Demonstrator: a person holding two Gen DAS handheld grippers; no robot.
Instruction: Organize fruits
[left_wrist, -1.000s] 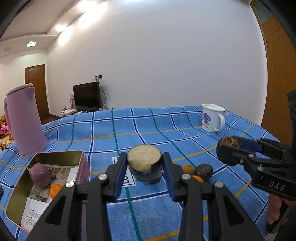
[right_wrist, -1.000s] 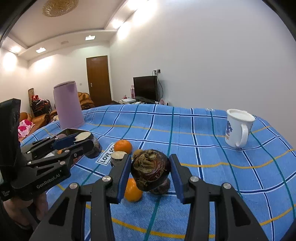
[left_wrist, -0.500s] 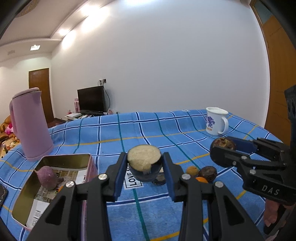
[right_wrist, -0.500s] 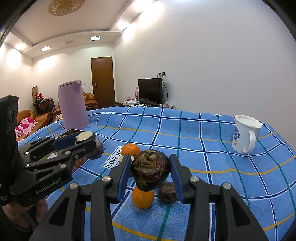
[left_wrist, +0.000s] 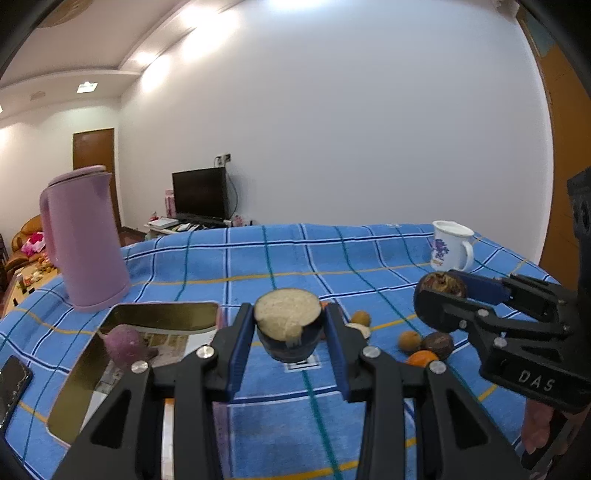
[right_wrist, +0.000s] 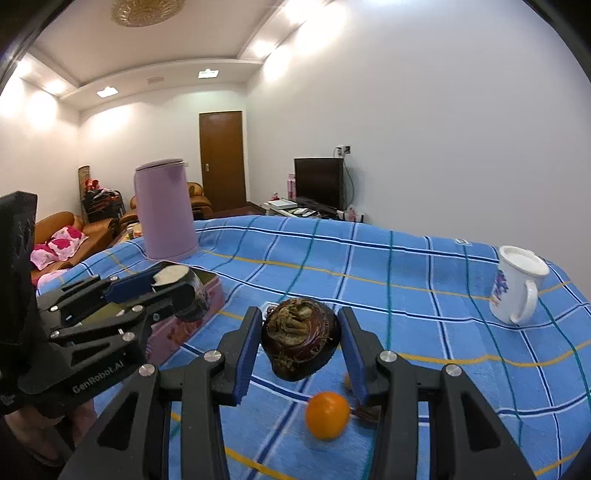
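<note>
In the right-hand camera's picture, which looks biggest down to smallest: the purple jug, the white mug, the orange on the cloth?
1. Purple jug
2. White mug
3. Orange

The orange lies much nearer the camera than the other two, so its true size is smaller than it looks.

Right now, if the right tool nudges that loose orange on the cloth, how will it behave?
The orange looks round and smooth, so it would probably roll. The blue cloth may slow it somewhat. It lies close to a dark fruit, so it might bump that.

Both grippers, left gripper (left_wrist: 288, 332) and right gripper (right_wrist: 300, 341), share black angular frames, silver screws, blue finger pads (white lettering "GenRobot.AI", "DAS").
</note>
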